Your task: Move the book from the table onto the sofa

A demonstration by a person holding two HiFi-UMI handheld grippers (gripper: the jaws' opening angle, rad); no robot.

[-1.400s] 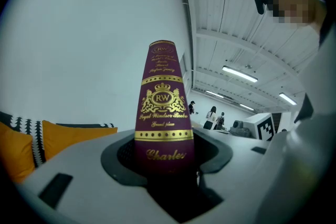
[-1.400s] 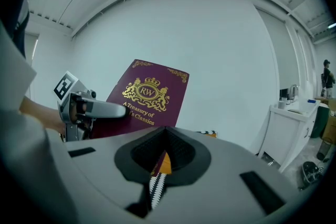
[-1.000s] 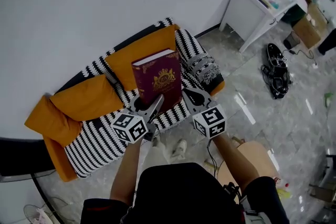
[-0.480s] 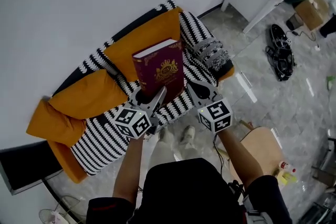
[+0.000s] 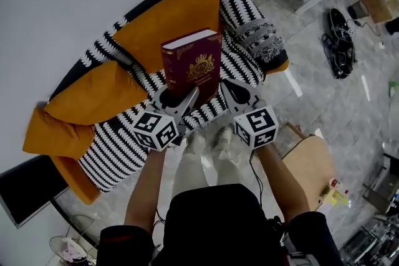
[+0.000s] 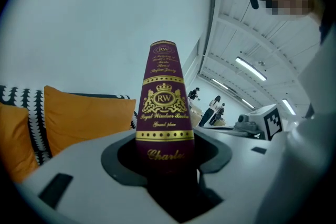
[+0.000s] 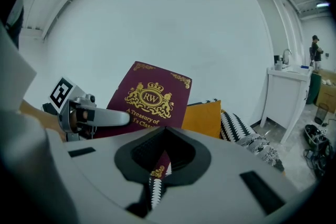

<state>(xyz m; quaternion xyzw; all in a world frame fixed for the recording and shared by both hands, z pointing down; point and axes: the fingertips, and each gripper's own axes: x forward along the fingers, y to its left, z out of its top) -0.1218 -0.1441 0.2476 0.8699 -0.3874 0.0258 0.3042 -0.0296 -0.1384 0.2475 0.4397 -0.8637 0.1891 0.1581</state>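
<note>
Left gripper (image 5: pixel 181 100): clamped across the spine at the foot of the book (image 5: pixel 194 64), which stands upright.
Right gripper (image 5: pixel 224 88): pressed shut, pinching the lower corner of the front cover.
Book: in the air between both grippers, over the front edge of the sofa (image 5: pixel 115 156).
Sofa: black-and-white striped, with orange cushions (image 5: pixel 167 29) along its back edge.

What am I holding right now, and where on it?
A maroon hardcover book with gold print, upright: the left tongs clamp its spine near the bottom, the right tongs pinch the front cover's lower corner.
</note>
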